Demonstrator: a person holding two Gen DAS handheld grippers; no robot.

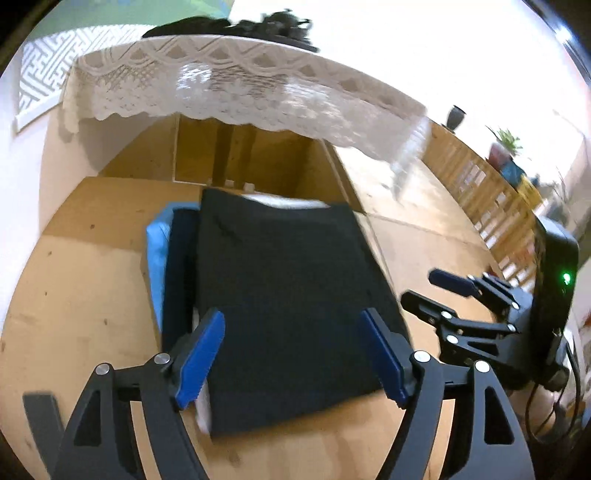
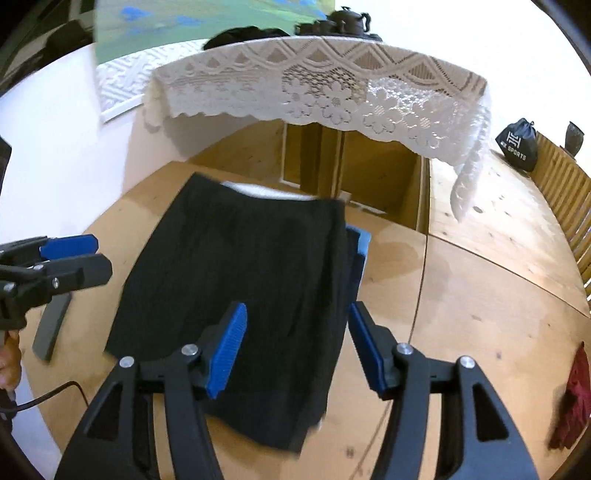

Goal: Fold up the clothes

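The left gripper (image 1: pixel 291 354) and right gripper (image 2: pixel 295 347) were both wide open above the soft, floppy black cloth (image 2: pixel 240 280) on the wooden floor (image 2: pixel 480 295), best pinched at its near corners

Looks like a lived-in home room, set up for chores; white lace tablecloth (image 2: pixel 332 88) draped over a raised table, dark teapot (image 2: pixel 349 16) and cups on top; plywood floor (image 2: pixel 480 295) with a slatted wooden railing (image 2: pixel 565 192) along one side; potted plant (image 1: pixel 508 142) and dark vase (image 1: pixel 455 116) on the ledge; drawstring sports bag (image 2: pixel 517 146) nearby; folded garments (image 2: pixel 240 288) stacked on the boards.
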